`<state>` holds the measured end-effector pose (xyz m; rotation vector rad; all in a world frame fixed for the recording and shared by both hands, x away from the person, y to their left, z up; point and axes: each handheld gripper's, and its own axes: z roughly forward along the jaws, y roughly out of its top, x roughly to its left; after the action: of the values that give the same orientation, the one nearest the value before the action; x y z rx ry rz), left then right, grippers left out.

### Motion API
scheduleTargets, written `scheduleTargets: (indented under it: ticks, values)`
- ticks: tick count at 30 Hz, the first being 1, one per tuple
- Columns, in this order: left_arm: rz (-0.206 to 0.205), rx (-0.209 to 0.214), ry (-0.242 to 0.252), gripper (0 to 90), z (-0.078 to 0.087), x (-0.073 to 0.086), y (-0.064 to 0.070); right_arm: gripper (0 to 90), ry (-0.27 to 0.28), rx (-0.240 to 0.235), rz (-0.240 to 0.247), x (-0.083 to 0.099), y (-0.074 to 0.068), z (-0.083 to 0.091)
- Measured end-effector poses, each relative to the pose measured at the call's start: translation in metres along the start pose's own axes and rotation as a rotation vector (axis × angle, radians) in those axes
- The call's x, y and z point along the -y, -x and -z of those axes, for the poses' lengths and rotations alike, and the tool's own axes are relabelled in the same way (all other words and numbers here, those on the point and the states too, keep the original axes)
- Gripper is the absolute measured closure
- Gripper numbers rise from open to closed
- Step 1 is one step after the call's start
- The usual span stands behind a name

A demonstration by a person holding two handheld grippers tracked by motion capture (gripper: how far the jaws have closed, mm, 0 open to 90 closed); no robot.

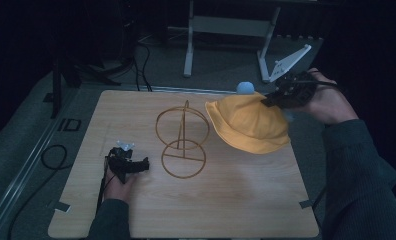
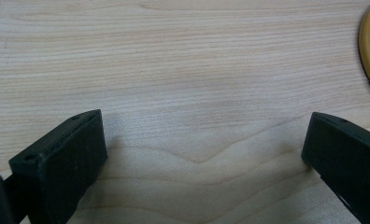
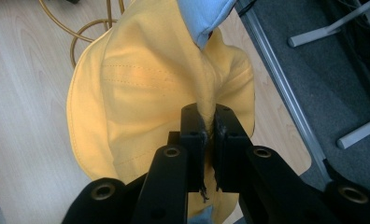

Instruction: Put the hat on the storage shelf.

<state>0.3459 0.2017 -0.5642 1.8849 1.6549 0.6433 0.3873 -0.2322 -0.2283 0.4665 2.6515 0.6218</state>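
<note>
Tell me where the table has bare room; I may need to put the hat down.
Bare wood runs along the near edge of the table, in front of the wire stand, and across the far left corner. The middle is crowded: stand, yellow hat hanging from the right tongs, left tongs beside the stand.

Matt yellow cloth hat (image 3: 141,88), glossy golden wire stand (image 1: 182,142), smooth pale wood-grain table (image 2: 183,70).

Both forearms wear dark grey-green ribbed knit sleeves (image 1: 358,165). The left black two-jaw gripper (image 1: 145,165) carries a small pale plate on top and trails a thin black cable. The right black two-jaw gripper (image 1: 272,99) bears a grey three-cornered plate; brass-ringed screw holes dot its linkage arms (image 3: 171,151).
</note>
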Motion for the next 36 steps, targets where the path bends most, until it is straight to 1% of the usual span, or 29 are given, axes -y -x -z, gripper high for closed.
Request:
scheduleTargets:
  ticks: [3, 7, 13, 18, 26, 29, 36]
  values:
    - [0.0, 0.0, 0.0, 0.0, 0.0, 0.0, 0.0, 84.1, 0.014, 0.008, 0.006, -0.004, 0.0, 0.003]
    - [0.0, 0.0, 0.0, 0.0, 0.0, 0.0, 0.0, 84.2, 0.023, 0.0, 0.019, -0.01, -0.002, 0.006]
    - [0.0, 0.001, 0.001, 0.0, 0.0, 0.0, 0.0, 84.1, 0.034, 0.004, 0.029, -0.016, -0.003, 0.01]
    - [0.0, 0.001, 0.001, 0.0, 0.0, 0.0, 0.0, 84.1, 0.054, -0.001, 0.043, -0.024, -0.006, 0.013]
    - [0.0, 0.001, 0.001, 0.0, 0.0, 0.0, 0.0, 84.1, 0.064, -0.004, 0.067, -0.036, -0.01, 0.014]
    - [0.001, 0.001, 0.001, 0.0, 0.0, 0.0, 0.0, 84.1, 0.083, -0.012, 0.082, -0.042, -0.012, 0.014]
    - [-0.001, 0.003, -0.001, 0.0, 0.0, 0.0, 0.0, 84.1, 0.105, -0.019, 0.096, -0.054, -0.018, 0.012]
